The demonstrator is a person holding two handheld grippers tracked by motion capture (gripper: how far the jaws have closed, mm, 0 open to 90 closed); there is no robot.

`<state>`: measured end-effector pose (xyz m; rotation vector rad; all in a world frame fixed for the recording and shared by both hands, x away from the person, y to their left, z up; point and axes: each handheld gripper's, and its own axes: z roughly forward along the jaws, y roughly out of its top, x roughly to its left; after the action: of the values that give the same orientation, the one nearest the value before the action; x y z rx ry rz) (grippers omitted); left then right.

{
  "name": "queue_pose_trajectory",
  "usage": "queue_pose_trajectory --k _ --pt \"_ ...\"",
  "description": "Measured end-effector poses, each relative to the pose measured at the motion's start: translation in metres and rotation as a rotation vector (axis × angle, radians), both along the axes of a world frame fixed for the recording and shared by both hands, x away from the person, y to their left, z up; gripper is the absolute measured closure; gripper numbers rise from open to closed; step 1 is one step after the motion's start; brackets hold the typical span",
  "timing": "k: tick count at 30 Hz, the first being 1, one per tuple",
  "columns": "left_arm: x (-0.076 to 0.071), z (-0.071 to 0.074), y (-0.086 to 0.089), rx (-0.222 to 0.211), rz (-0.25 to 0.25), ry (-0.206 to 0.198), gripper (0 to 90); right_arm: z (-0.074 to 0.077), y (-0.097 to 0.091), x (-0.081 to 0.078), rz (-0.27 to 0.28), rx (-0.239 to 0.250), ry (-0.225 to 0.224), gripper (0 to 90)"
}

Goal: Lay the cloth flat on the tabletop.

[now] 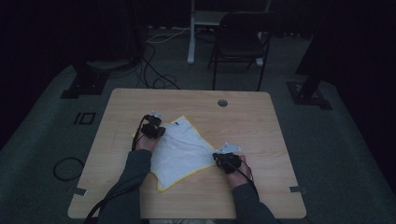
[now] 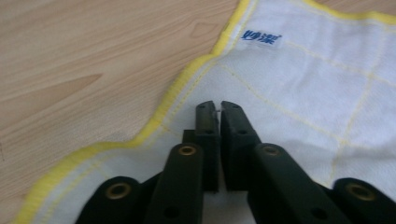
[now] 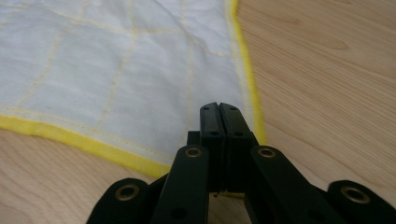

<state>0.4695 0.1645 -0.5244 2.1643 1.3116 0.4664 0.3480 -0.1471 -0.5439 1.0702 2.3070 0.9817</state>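
Observation:
A white cloth (image 1: 182, 149) with a yellow hem and thin yellow grid lines lies flat on the wooden table (image 1: 243, 126). My left gripper (image 1: 158, 130) is at its far left edge. In the left gripper view the jaws (image 2: 218, 105) stand a narrow slit apart over the cloth (image 2: 303, 70), just inside the wavy hem, with the blue label (image 2: 261, 38) ahead. My right gripper (image 1: 218, 157) is at the cloth's right corner. In the right gripper view the jaws (image 3: 218, 106) are pressed together over that corner of the cloth (image 3: 116, 70). The corner itself is hidden beneath them.
A round cable hole (image 1: 222, 102) sits near the table's far edge. Beyond the table stand a dark folding chair (image 1: 240, 42) and a white post (image 1: 191, 32), with cables (image 1: 159, 70) on the floor. Black stand bases (image 1: 86, 81) flank the table.

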Motion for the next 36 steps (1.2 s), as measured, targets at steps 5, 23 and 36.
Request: queue_pose_trajectory --k 5,23,36 --pt "-0.019 0.012 0.001 -0.028 -0.057 -0.064 82.0 0.001 -0.004 0.004 -0.018 -0.025 -0.008 89.4" --pt "-0.095 -0.009 0.009 -0.050 -0.182 -0.061 82.3 0.003 -0.024 0.027 -0.103 -0.081 -0.013 88.6" --pt "-0.131 -0.009 -0.018 -0.061 -0.268 -0.046 80.8 0.012 -0.001 0.001 -0.071 -0.066 -0.019 67.5"
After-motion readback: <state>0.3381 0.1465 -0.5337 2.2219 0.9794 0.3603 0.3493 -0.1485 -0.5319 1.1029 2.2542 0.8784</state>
